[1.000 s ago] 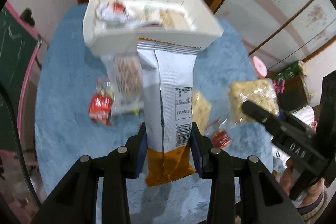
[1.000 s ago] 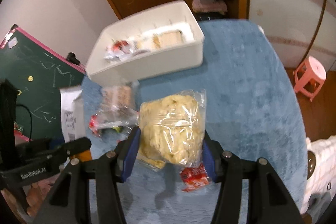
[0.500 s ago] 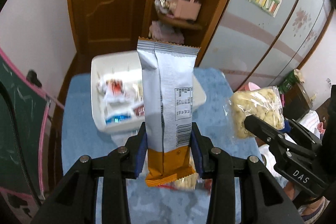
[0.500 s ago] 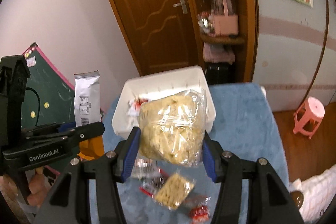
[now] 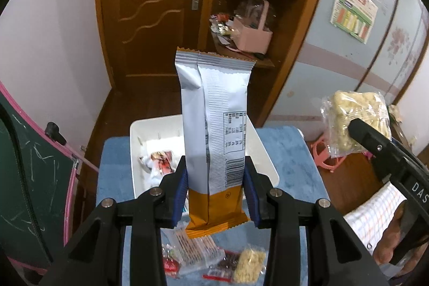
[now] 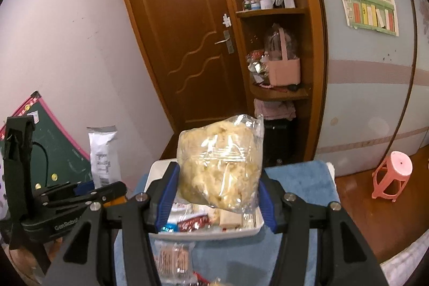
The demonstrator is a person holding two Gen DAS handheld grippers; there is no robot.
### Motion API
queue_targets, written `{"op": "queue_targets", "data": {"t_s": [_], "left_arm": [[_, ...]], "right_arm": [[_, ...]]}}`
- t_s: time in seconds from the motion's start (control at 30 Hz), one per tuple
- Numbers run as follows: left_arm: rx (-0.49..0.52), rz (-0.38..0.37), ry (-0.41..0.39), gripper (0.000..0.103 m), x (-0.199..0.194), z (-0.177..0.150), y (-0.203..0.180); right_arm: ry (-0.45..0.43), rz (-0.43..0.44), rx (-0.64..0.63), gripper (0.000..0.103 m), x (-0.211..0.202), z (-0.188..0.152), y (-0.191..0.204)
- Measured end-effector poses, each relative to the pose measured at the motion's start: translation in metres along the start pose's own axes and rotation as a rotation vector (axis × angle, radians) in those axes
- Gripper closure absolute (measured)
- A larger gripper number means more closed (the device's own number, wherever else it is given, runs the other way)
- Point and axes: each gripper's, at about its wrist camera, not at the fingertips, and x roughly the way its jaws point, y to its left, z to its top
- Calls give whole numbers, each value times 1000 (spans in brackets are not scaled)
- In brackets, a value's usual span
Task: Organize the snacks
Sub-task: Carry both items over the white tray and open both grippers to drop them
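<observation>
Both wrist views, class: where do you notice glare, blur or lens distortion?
Left wrist view: the door frame bows from fisheye distortion, while the silver snack packet in the left tool is sharp. Right wrist view: glare streaks the clear bag of pale snacks in the right tool, and the packets in the white bin look blurred.

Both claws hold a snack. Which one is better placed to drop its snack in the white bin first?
Probably the left claw: its silver-and-orange wrapper overlaps the white plastic bin in its own view.
</observation>
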Motion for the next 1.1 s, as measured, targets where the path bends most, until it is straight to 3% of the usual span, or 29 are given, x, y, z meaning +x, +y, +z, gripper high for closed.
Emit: {"op": "queue_targets", "data": {"t_s": [0.17,0.33,0.43,0.67,1.1], "left_arm": [[-4,37,9,66,23,18,8],[47,100,22,62,51,27,10],[73,146,44,19,67,23,11],[89,167,62,17,75,11,14],[96,117,12,17,32,-17,-1]], "right_arm": [[41,-7,-18,48,33,4,5],[66,-87,-137,46,80,-4,24],[116,-128,-248,43,108,-20,37],[155,-126,-265,27,116,-43,39],[183,-117,-195,26,74,-55,36]]}}
